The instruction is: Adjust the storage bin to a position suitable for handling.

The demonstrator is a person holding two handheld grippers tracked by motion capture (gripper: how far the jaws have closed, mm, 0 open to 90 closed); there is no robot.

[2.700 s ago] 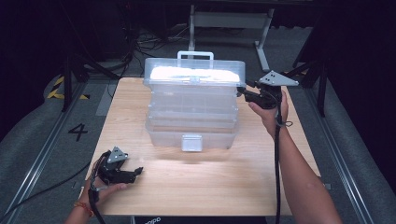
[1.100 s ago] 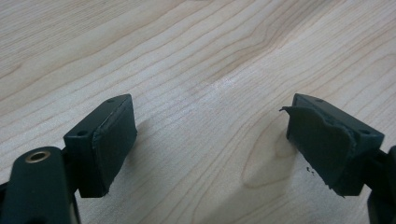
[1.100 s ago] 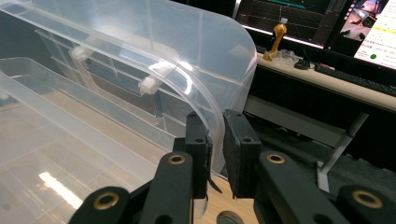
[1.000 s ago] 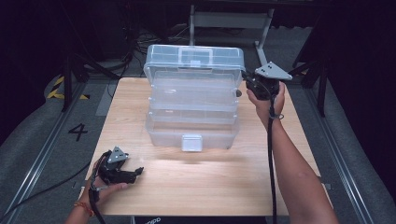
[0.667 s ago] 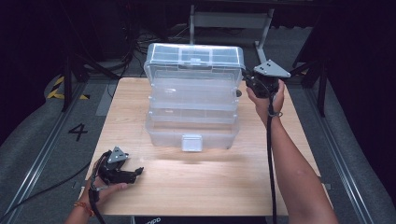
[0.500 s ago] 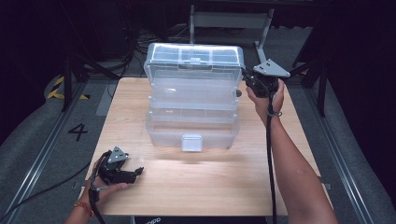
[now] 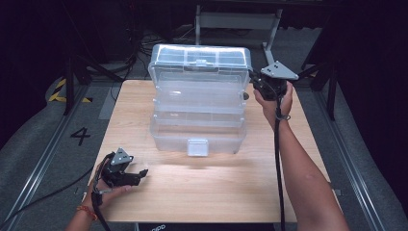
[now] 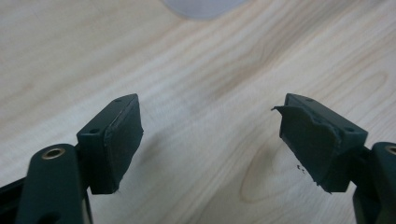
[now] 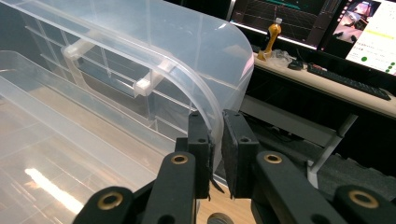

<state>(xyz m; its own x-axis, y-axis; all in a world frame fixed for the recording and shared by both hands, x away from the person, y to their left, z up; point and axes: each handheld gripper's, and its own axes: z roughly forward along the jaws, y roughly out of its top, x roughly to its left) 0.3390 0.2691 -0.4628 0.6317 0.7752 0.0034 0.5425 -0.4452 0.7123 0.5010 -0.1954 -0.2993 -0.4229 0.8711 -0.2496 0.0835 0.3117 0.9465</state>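
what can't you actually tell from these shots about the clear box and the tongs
- High view: what lies inside the clear box is unreadable; glare and stacked clear trays blur it.
- Right gripper view: the lid rim pinched by the right tongs hides how far the pads reach.
- Left gripper view: the open left tongs face bare table; the box is cut off at the top edge.

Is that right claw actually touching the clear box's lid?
Touching. The right gripper view shows the right gripper with both fingers pressed on the lid rim.

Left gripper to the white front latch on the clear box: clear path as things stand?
Probably yes. The left gripper sits open on the table, with bare wood between it and the latch.
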